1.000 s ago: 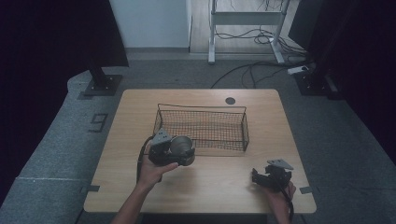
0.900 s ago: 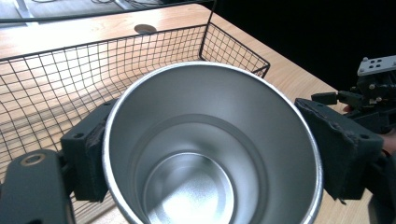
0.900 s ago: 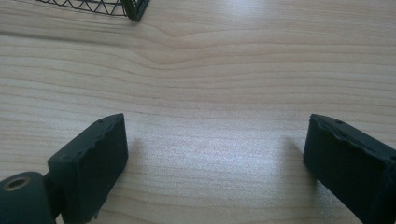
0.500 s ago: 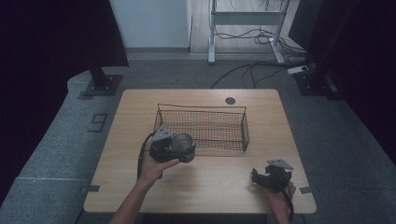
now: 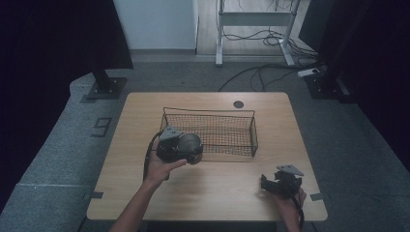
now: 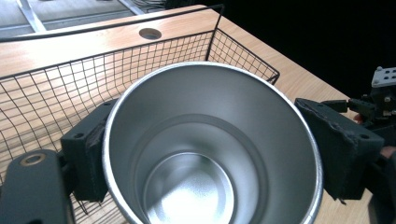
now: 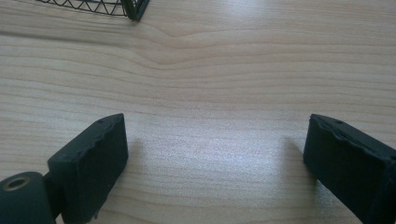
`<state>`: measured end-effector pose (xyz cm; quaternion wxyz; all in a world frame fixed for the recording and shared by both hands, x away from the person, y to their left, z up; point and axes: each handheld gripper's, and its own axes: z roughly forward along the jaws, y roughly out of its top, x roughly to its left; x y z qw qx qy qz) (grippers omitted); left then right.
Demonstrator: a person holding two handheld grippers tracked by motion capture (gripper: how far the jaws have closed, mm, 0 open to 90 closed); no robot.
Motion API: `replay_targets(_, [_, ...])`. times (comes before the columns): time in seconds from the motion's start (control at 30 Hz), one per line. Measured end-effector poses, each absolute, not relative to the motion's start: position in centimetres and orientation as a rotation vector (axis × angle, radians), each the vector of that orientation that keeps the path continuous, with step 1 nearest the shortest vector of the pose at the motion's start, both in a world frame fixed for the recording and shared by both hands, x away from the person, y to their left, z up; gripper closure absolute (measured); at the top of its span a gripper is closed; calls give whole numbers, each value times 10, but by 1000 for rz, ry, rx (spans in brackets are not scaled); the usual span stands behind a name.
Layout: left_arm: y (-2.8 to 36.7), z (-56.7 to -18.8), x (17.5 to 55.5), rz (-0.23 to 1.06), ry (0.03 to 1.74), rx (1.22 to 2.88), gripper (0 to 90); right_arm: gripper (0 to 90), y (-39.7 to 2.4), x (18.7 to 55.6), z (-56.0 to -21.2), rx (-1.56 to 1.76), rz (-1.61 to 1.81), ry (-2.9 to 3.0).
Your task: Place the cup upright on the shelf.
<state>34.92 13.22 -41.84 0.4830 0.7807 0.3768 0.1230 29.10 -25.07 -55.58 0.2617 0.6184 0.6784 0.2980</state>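
Note:
A shiny steel cup (image 6: 210, 154) sits between my left gripper's (image 6: 212, 154) black pads, which press on its sides; I look straight down into its empty inside. In the high view the cup (image 5: 189, 142) is held by my left gripper (image 5: 186, 150) at the front left corner of the black wire basket (image 5: 232, 126), its mouth toward the basket. Beyond the cup, in the left gripper view, the basket (image 6: 60, 88) is empty. My right gripper (image 5: 269, 183) rests low at the table's front right, and its jaws (image 7: 215, 158) stand wide open over bare wood.
The wooden table (image 5: 145, 116) has a round cable hole (image 5: 238, 104) behind the basket. A monitor stand (image 5: 104, 87) and loose cables (image 5: 270, 72) lie on the grey floor beyond the far edge. A corner of the basket (image 7: 133, 9) shows at the top of the right gripper view.
The left gripper with the cup has shifted slightly toward the basket. The right gripper has stayed where it was.

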Motion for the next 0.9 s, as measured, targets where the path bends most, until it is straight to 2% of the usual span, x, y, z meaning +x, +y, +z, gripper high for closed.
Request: replay_targets(0.9, [121, -405, 382, 341, 934, 1940, 146, 66, -251, 291, -556, 1672, 807, 1835])
